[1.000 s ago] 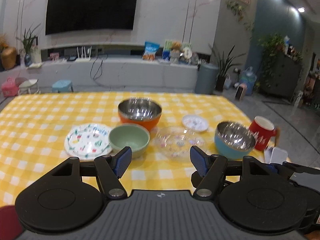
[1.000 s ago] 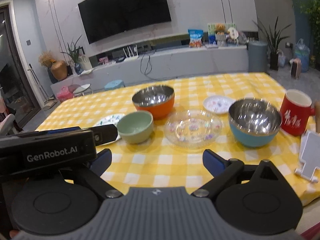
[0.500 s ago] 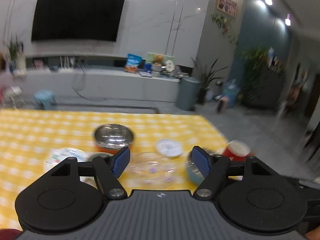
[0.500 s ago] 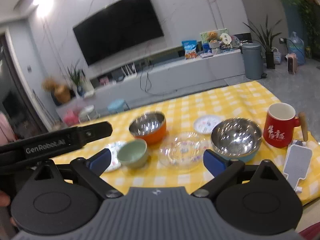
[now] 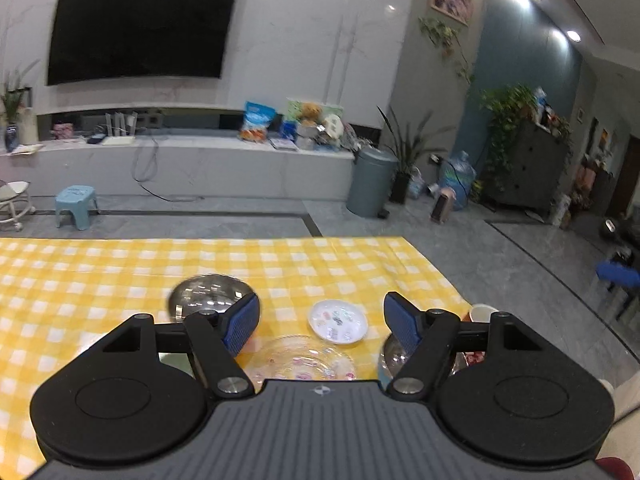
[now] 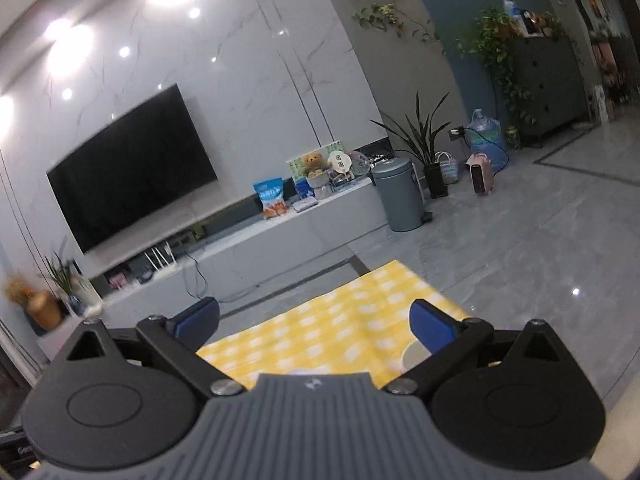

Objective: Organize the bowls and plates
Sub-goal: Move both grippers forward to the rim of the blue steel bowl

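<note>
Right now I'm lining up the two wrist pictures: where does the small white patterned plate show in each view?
Left wrist: the small white plate lies on the yellow checked cloth, low and right of centre, between the open fingers of the left gripper.
Right wrist: not clearly in view; the gripper body hides most of the table, and only a pale sliver shows at its top edge.
Shared landmark: the grey bin by the TV bench.

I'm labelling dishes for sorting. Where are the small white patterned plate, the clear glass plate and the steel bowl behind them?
small white patterned plate (image 5: 338, 321), left wrist view, its centre.
clear glass plate (image 5: 306, 360), left wrist view, its visible middle.
steel bowl (image 5: 208, 298), left wrist view, its shiny inside.
</note>
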`<action>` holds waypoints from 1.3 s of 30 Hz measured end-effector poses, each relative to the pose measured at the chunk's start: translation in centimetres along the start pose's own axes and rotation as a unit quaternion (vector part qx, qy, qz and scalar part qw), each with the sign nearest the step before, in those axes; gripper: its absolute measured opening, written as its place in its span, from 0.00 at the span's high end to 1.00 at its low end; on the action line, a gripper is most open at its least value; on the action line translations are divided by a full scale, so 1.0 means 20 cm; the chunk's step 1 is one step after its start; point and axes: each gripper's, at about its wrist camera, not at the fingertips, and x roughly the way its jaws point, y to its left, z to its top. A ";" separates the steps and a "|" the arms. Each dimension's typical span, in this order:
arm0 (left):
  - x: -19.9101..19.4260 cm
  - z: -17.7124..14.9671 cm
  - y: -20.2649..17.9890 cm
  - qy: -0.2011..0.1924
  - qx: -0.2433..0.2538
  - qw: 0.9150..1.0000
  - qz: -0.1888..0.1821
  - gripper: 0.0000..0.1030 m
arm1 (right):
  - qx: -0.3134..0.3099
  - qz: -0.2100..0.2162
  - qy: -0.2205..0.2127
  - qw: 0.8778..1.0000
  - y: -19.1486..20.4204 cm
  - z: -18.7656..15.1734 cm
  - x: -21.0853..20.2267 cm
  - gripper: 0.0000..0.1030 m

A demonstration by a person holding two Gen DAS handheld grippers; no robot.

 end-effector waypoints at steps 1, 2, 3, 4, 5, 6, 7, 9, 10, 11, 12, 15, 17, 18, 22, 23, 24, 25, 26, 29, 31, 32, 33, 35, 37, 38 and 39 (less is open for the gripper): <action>0.05 0.00 -0.02 0.017 0.009 1.000 -0.012 0.15 | -0.010 0.001 0.010 1.000 0.00 0.02 0.05 0.04; 0.10 0.00 -0.04 0.033 0.019 0.999 -0.023 0.15 | -0.020 0.001 0.019 1.000 0.00 0.03 0.09 0.04; 0.13 -0.01 -0.06 0.044 0.027 0.998 -0.031 0.15 | -0.026 0.001 0.026 0.999 0.00 0.05 0.13 0.04; 0.18 -0.02 -0.08 0.052 0.030 0.998 -0.037 0.14 | -0.028 -0.001 0.031 0.999 -0.01 0.05 0.17 0.04; 0.23 -0.04 -0.09 0.061 0.027 0.997 -0.038 0.14 | -0.026 -0.003 0.034 0.999 -0.02 0.05 0.20 0.04; 0.28 -0.06 -0.10 0.073 0.018 0.997 -0.035 0.14 | -0.023 -0.002 0.041 0.999 -0.02 0.01 0.24 0.04; 0.32 -0.08 -0.11 0.086 0.009 0.996 -0.031 0.14 | -0.022 0.001 0.049 0.999 -0.02 -0.02 0.28 0.06; 0.41 -0.12 -0.10 0.104 -0.011 0.994 -0.030 0.14 | -0.040 0.013 0.077 0.996 -0.03 -0.10 0.35 0.19; 0.44 -0.13 -0.09 0.106 -0.019 0.994 -0.033 0.14 | -0.047 0.015 0.092 0.995 -0.04 -0.14 0.40 0.26; 0.46 -0.15 -0.09 0.107 -0.024 0.993 -0.036 0.14 | -0.051 0.010 0.106 0.993 -0.05 -0.16 0.44 0.31; 0.49 -0.16 -0.09 0.112 -0.026 0.993 -0.038 0.14 | -0.051 0.001 0.117 0.992 -0.05 -0.19 0.48 0.32; 0.57 -0.16 -0.12 0.132 -0.022 0.990 -0.042 0.15 | -0.064 0.001 0.141 0.988 -0.05 -0.24 0.54 0.33; 0.64 -0.17 -0.12 0.149 -0.019 0.988 -0.047 0.17 | -0.073 -0.003 0.159 0.985 -0.06 -0.28 0.57 0.40; 0.66 -0.18 -0.13 0.157 -0.020 0.986 -0.049 0.19 | -0.082 -0.009 0.169 0.982 -0.06 -0.30 0.59 0.43; 0.74 -0.24 -0.16 0.177 -0.017 0.981 -0.072 0.24 | -0.118 -0.046 0.206 0.970 -0.07 -0.40 0.63 0.60; 0.75 -0.26 -0.15 0.178 -0.021 0.981 -0.078 0.24 | -0.124 -0.050 0.213 0.968 -0.08 -0.42 0.63 0.60; 0.76 -0.27 -0.15 0.180 -0.028 0.979 -0.088 0.24 | -0.128 -0.050 0.220 0.966 -0.08 -0.43 0.63 0.60; 0.77 -0.29 -0.14 0.185 -0.037 0.977 -0.099 0.24 | -0.128 -0.049 0.228 0.964 -0.09 -0.45 0.64 0.60; 0.78 -0.31 -0.13 0.189 -0.044 0.975 -0.107 0.24 | -0.125 -0.049 0.233 0.963 -0.09 -0.46 0.65 0.60; 0.80 -0.34 -0.13 0.191 -0.039 0.976 -0.093 0.24 | -0.109 -0.072 0.237 0.963 -0.11 -0.48 0.67 0.60; 0.81 -0.35 -0.14 0.191 -0.035 0.977 -0.082 0.24 | -0.105 -0.070 0.243 0.962 -0.12 -0.50 0.69 0.60; 0.82 -0.35 -0.14 0.192 -0.033 0.977 -0.083 0.24 | -0.101 -0.067 0.248 0.961 -0.13 -0.51 0.71 0.60; 0.82 -0.36 -0.15 0.193 -0.033 0.977 -0.086 0.24 | -0.098 -0.065 0.253 0.960 -0.13 -0.52 0.72 0.60; 0.84 -0.37 -0.15 0.194 -0.034 0.976 -0.090 0.24 | -0.098 -0.067 0.261 0.958 -0.13 -0.54 0.74 0.56; 0.84 -0.38 -0.15 0.190 -0.039 0.977 -0.086 0.28 | -0.099 -0.071 0.272 0.955 -0.13 -0.57 0.76 0.54; 0.84 -0.38 -0.15 0.187 -0.042 0.978 -0.085 0.29 | -0.096 -0.072 0.277 0.953 -0.13 -0.57 0.77 0.54; 0.84 -0.38 -0.15 0.186 -0.042 0.978 -0.086 0.32 | -0.094 -0.070 0.282 0.952 -0.14 -0.58 0.78 0.54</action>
